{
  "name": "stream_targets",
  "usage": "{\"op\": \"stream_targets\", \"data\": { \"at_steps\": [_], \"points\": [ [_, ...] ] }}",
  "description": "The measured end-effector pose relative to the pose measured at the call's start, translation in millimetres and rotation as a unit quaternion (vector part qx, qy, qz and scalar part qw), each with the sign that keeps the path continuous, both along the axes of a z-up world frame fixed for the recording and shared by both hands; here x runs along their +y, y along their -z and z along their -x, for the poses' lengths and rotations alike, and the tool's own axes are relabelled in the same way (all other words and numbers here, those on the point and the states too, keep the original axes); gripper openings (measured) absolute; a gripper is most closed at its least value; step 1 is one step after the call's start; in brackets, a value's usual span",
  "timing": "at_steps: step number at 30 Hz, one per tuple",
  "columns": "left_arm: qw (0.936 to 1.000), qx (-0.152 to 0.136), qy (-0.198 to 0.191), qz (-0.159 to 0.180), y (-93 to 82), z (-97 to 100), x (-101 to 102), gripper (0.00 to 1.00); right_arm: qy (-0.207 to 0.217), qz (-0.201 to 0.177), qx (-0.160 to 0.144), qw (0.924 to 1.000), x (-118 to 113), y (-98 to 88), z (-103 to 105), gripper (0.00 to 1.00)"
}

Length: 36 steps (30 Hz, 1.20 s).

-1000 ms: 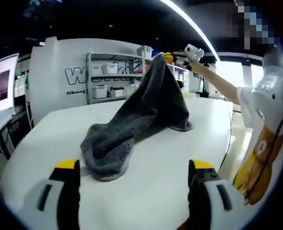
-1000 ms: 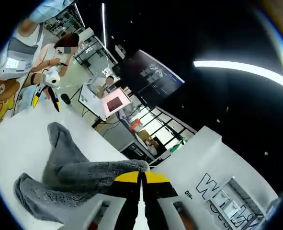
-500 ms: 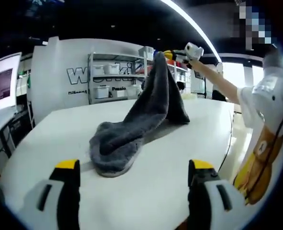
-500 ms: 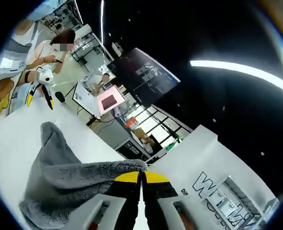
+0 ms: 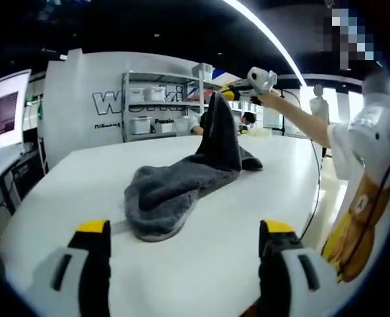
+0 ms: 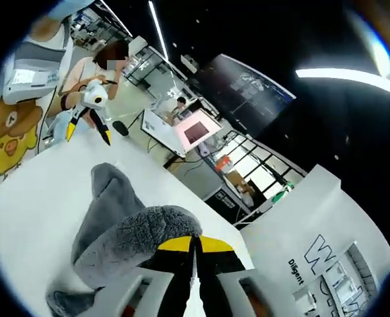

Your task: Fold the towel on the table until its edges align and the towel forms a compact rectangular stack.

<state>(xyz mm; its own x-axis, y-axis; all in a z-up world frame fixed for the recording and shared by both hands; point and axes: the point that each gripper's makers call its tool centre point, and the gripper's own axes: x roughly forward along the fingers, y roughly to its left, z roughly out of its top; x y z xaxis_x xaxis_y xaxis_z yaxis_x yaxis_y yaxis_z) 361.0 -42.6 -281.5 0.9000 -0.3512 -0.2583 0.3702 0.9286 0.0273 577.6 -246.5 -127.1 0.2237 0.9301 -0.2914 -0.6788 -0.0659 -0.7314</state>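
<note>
A dark grey towel (image 5: 175, 185) lies bunched on the white table (image 5: 234, 251), with one corner pulled up into a peak at the far side. At that peak my right gripper (image 5: 227, 94) is shut on the towel's corner. In the right gripper view its yellow-tipped jaws (image 6: 193, 244) meet on the fluffy towel (image 6: 125, 231), which hangs down toward the table (image 6: 30, 198). My left gripper (image 5: 185, 228) stands open above the table's near side, short of the towel, with nothing in it. It also appears as the left gripper (image 6: 88, 135), open, in a hand at the far side.
Metal shelving (image 5: 156, 105) with white bins stands behind the table. A monitor (image 5: 0, 112) sits at the left. The person's torso and arm (image 5: 363, 152) line the right edge. A desk with a pink screen (image 6: 195, 132) and other people are in the background.
The right gripper has come down and moved farther away with the towel's corner, so the peak is lower and more cloth lies flat. The left gripper has held still.
</note>
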Motion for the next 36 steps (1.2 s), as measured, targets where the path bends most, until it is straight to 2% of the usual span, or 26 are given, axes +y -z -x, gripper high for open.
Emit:
{"op": "stream_targets", "data": {
  "at_steps": [5,8,17,24,36],
  "points": [
    [1.0000,0.000,0.003,0.001,0.6,0.7,-2,0.98,-0.051,0.070,0.013,0.9961,27,38.2,31,0.01],
    [1.0000,0.000,0.002,0.003,0.9,1.3,-1,0.98,-0.073,0.100,0.013,0.9922,38,54.2,46,0.01],
    [1.0000,0.001,0.001,0.005,2.8,3.3,0,0.98,-0.116,0.161,0.015,0.9799,62,89.3,78,0.01],
    [1.0000,0.001,0.002,0.006,3.8,4.9,0,0.98,-0.134,0.182,0.018,0.9739,71,100.7,90,0.01],
    [1.0000,0.000,0.002,0.007,4.0,4.2,-1,0.97,-0.129,0.179,0.028,0.9750,70,99.9,87,0.02]
  ]
}}
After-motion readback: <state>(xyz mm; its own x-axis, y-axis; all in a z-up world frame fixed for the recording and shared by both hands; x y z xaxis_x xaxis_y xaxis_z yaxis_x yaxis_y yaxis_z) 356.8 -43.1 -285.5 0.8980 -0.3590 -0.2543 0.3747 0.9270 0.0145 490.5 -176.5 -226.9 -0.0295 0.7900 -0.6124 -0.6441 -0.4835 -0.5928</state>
